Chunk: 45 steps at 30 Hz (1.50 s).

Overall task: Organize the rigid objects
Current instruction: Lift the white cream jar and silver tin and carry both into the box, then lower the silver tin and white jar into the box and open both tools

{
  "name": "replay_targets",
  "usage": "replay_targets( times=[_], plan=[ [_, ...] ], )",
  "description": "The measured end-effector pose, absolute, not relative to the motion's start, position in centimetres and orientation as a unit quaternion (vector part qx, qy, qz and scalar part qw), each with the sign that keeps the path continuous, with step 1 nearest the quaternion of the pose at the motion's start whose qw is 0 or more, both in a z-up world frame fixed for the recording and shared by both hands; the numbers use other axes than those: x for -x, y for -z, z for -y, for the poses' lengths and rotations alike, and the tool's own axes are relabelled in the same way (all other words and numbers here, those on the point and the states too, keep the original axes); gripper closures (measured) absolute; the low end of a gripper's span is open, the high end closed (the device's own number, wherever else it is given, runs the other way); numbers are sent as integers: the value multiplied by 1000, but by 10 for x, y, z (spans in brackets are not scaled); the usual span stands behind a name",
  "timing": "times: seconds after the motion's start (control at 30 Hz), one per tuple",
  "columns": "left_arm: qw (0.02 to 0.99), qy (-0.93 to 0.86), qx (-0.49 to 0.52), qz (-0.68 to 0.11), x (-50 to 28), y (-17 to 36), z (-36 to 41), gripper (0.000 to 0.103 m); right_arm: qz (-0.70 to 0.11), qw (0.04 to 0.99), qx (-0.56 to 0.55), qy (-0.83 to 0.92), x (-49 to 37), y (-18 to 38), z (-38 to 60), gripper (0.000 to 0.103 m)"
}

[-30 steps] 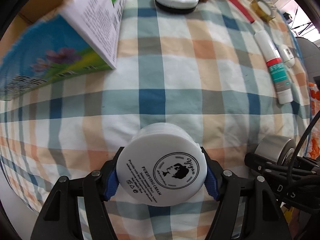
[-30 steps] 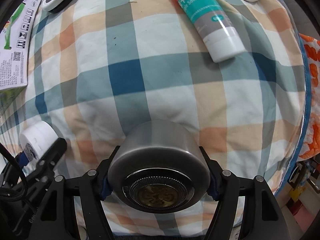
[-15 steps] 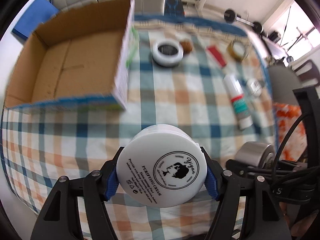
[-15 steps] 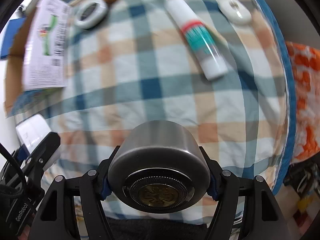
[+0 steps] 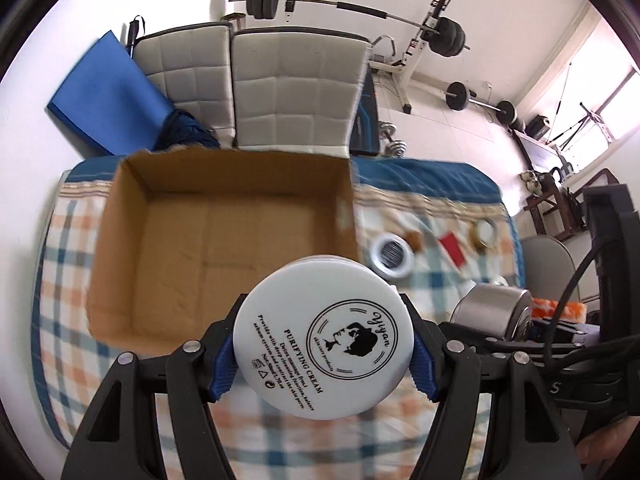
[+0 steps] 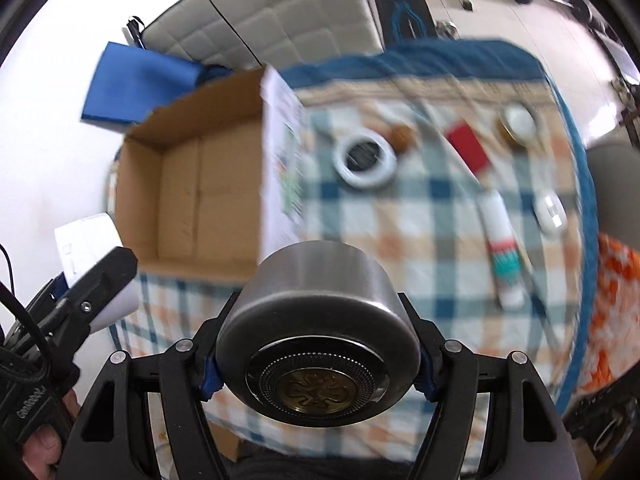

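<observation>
White cream jar sits between the two blue pads of the left gripper, pinched tight on both sides, up in the air over the checked cloth. Its round lid faces the camera. The right gripper pinches a shiny metal tin the same way, above the near edge of the cloth. Farther off, an open cardboard box rests on the left side of the cloth. A white tube and a red card lie toward the far right corner.
</observation>
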<state>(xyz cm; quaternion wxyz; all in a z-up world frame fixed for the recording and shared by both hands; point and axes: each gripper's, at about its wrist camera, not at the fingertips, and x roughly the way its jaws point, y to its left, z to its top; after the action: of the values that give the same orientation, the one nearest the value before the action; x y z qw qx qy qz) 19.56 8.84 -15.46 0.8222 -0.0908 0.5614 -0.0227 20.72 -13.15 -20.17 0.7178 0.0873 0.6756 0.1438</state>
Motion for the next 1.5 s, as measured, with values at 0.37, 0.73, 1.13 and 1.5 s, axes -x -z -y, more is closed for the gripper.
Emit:
replay_targets(
  times=[0.37,0.73,1.13,1.5],
  plan=[
    [771,14,117,-626,-286,244,-207,36,-692,708,-67,-125,-313,259,-23,30],
    [737,6,153,-659,-301,318,-235,36,-704,707,48,-36,-363,345,-82,29],
    [731,11,165,-663,-302,329,-239,36,-702,711,48,-17,-376,373,-89,28],
    [739,44,205,-640,-299,297,-233,36,-683,730,21,-6,-364,306,-70,11]
  ],
)
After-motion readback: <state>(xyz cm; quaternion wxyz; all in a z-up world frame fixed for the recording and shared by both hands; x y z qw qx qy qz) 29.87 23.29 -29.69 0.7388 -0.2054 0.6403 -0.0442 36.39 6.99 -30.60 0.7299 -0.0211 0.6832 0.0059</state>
